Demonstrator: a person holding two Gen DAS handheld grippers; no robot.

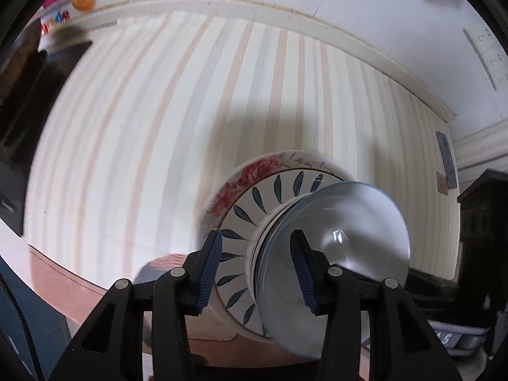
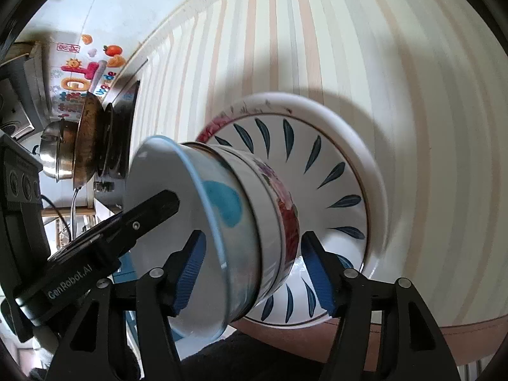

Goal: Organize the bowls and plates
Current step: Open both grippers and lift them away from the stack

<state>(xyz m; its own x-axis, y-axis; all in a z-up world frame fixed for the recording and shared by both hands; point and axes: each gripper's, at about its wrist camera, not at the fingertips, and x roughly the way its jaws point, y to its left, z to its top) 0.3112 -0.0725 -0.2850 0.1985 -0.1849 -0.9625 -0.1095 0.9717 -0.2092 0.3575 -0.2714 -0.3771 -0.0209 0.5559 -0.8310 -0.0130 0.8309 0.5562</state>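
Striped cloth [image 2: 397,63] is the landmark. On it sits one stack: rose plate [image 1: 250,171] lowest, leaf-pattern plate [image 2: 333,171] on that, then nested bowls [image 2: 270,209], glass bowl [image 1: 343,222] nearest the grippers. Left gripper [image 1: 257,270] jaws spread apart, one pad inside the glass bowl, nothing pinched. Right gripper [image 2: 254,273] also spread wide, straddling the bowls without clamping. Likely risk: slick glass slips, or a sideways nudge topples the bowls off the plates.
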